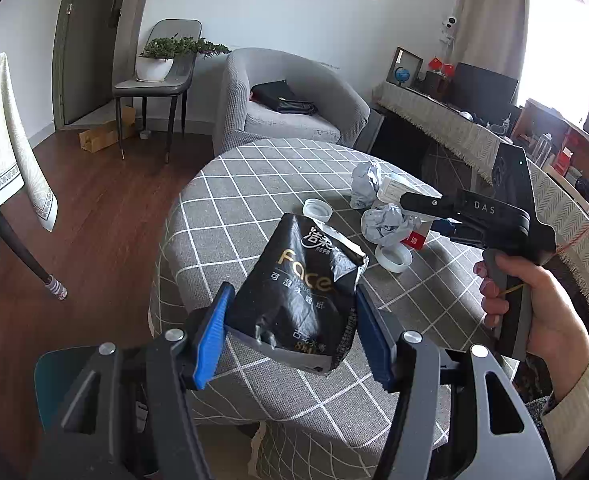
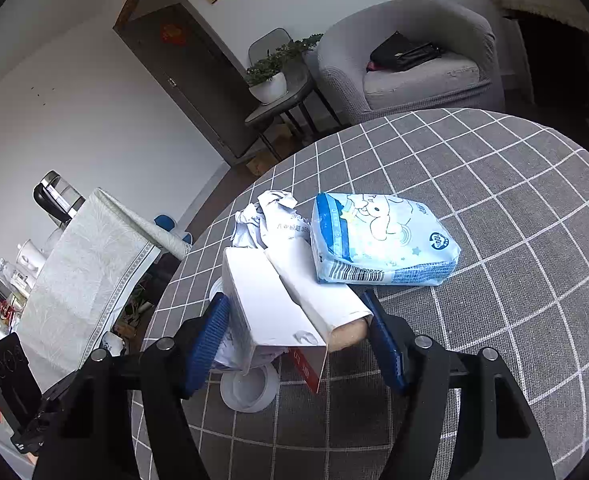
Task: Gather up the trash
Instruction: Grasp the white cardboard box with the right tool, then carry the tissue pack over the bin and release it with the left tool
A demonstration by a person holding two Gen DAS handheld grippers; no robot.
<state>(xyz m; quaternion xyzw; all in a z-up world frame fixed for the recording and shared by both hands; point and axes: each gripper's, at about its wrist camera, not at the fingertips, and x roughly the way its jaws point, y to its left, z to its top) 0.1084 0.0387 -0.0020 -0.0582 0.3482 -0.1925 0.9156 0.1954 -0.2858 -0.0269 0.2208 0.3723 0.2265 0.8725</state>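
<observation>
My left tongs (image 1: 294, 332) grip a crumpled black tissue wrapper (image 1: 306, 280), blue pads pressed to both its sides, lifted clear of the round table (image 1: 254, 176) with its grey checked cloth. My right tongs (image 2: 298, 332) straddle a white carton (image 2: 278, 300) lying on that table; their pads sit at its sides, though I cannot tell whether they pinch it. Just beyond the carton lie crumpled paper (image 2: 262, 220) and a blue-and-white tissue pack (image 2: 382, 240). A white lid (image 2: 248, 390) rests beneath the carton's near end.
</observation>
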